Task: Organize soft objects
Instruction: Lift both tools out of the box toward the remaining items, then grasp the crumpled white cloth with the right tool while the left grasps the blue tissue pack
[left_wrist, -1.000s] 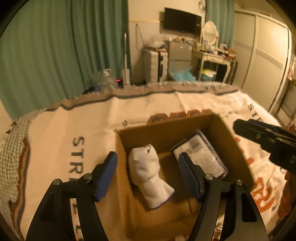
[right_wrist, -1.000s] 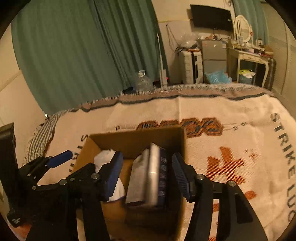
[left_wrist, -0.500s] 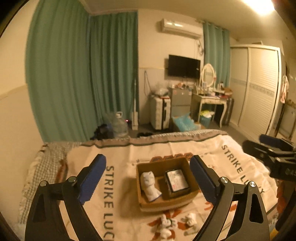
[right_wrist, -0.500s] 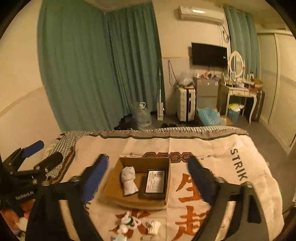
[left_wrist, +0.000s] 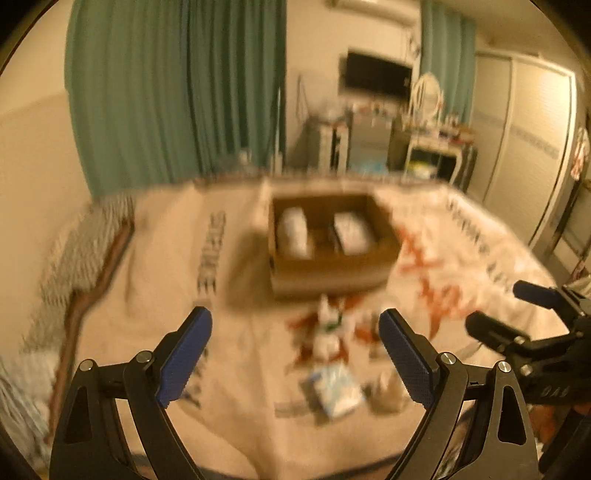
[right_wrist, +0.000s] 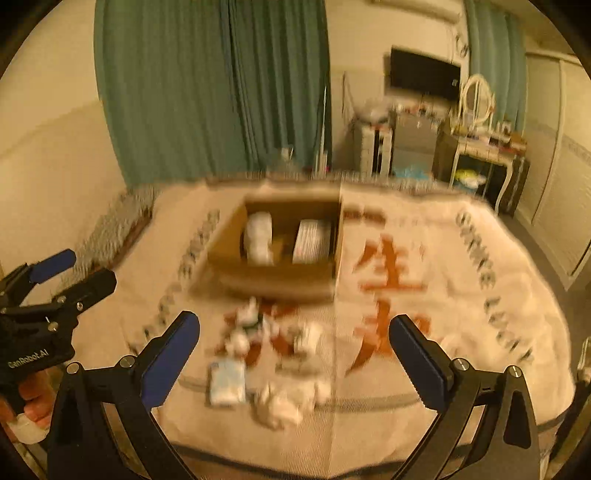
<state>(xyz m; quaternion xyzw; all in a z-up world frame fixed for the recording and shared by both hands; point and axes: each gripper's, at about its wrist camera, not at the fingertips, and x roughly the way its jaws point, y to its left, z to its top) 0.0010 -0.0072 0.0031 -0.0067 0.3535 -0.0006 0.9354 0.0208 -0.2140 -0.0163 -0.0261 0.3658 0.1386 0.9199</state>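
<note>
1. Left wrist view, blurred: left gripper (left_wrist: 294, 341) jaws wide, empty, above the blanket (left_wrist: 155, 295). Cardboard box (left_wrist: 330, 275) sits far centre with two pale items inside. Loose soft items (left_wrist: 334, 391) lie near, between box and gripper.
2. Right wrist view: right gripper (right_wrist: 293, 349) jaws wide, empty. Same box (right_wrist: 275, 275) far centre; scattered soft pile (right_wrist: 275, 398) near, pale packet (right_wrist: 227, 382) on its left.
3. Step, by my read: between picks. Next move: drop onto one loose piece, close, carry to box.
</note>
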